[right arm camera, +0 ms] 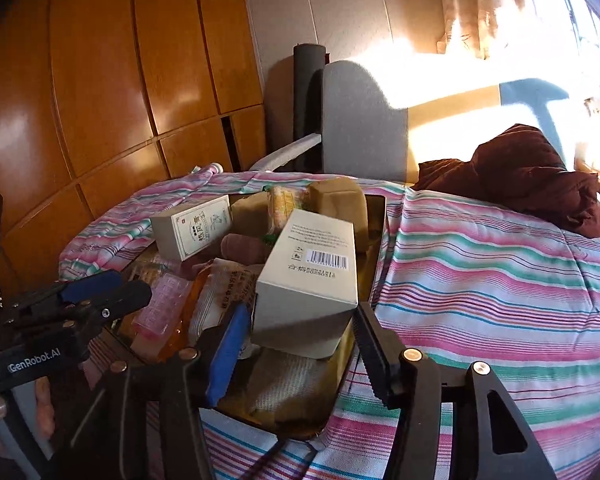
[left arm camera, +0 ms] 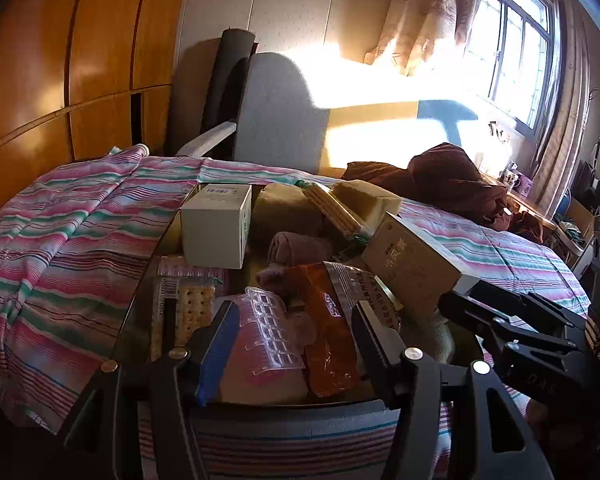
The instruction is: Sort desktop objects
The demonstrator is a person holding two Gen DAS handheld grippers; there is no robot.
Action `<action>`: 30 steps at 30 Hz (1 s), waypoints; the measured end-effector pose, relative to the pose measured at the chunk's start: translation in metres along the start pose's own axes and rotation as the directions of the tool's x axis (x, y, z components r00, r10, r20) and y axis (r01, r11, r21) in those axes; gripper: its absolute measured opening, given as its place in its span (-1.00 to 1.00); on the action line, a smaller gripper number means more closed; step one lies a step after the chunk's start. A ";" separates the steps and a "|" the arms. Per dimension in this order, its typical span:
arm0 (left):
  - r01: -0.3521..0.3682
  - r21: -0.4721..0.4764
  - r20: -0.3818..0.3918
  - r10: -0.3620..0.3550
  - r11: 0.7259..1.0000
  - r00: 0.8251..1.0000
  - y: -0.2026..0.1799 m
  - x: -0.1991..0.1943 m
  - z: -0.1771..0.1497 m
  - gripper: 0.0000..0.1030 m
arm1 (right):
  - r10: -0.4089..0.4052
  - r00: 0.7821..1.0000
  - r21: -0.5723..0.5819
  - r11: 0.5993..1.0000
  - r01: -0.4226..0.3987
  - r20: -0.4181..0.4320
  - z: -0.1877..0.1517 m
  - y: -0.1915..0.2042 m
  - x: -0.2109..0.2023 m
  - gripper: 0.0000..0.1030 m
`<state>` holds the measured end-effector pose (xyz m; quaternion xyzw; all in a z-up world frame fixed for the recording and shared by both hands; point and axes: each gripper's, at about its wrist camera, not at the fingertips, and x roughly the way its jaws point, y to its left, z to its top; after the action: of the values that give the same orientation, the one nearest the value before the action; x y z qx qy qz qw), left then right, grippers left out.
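You can read "GenRobot.AI" in white on the left gripper (right arm camera: 112, 300) body, seen at the right wrist view's left edge. The white box (right arm camera: 308, 280) shows a barcode with small unreadable digits; other packets carry Chinese print too blurred to read.

A striped bedspread (right arm camera: 480, 280) carries a cluttered tray (right arm camera: 376, 248) and brown blanket (right arm camera: 532, 172).

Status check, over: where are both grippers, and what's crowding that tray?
Left gripper open over pink clip pack. Right gripper open around white barcode box, not clamped. Tray piled: orange packet, tan box close by.
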<state>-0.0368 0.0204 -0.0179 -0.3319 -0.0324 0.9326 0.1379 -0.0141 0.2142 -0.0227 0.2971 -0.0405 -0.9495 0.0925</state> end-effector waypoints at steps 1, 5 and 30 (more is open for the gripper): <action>-0.008 -0.005 -0.004 0.008 1.000 1.000 -0.001 -0.001 0.000 0.16 | -0.004 1.000 -0.001 1.000 0.004 0.007 -0.001 0.000 -0.004 0.13; -0.061 -0.007 -0.023 0.060 0.998 0.998 -0.007 -0.004 -0.003 0.16 | -0.011 1.000 -0.005 1.000 0.011 0.022 -0.006 0.005 -0.013 0.13; -0.270 0.009 0.056 0.269 0.963 0.961 -0.013 -0.049 -0.006 0.19 | -0.163 0.986 -0.071 0.984 0.164 0.011 0.003 0.054 -0.020 0.61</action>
<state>0.0063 0.0191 0.0093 -0.3065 0.0171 0.9516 0.0115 0.0087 0.1650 -0.0017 0.2937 0.0180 -0.9554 0.0247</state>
